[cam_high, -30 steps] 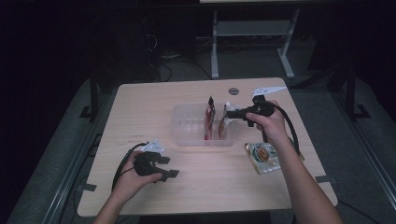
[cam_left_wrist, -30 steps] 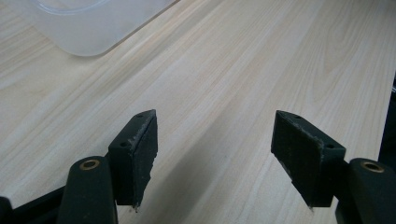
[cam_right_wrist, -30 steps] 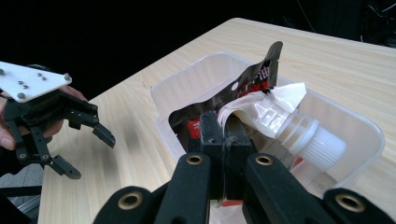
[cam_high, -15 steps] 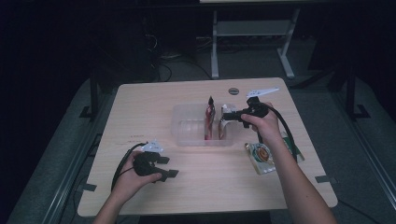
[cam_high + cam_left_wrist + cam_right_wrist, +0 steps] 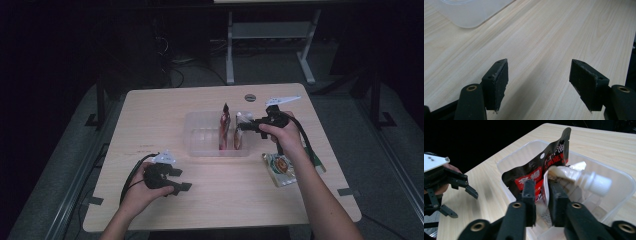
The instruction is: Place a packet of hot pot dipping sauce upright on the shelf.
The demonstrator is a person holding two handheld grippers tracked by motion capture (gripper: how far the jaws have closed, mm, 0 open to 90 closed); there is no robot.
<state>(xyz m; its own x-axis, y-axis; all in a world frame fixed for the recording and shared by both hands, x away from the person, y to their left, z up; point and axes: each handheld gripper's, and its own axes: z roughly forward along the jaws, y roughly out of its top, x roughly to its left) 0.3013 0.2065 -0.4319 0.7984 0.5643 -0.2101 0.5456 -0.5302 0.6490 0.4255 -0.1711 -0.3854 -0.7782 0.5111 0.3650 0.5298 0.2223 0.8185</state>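
On the wooden table (image 5: 150, 120), the clear plastic bin (image 5: 200, 137) holds upright pouches, where the right gripper (image 5: 541, 192), jaws just parting slightly, straddles the spouted pouch (image 5: 574, 176); near-left, the left gripper (image 5: 539, 80) rests wide open, empty.

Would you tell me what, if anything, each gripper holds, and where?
Nothing: the jaws of the right gripper have just been opening, an edge of the white spouted pouch between them; the left gripper is open, empty.
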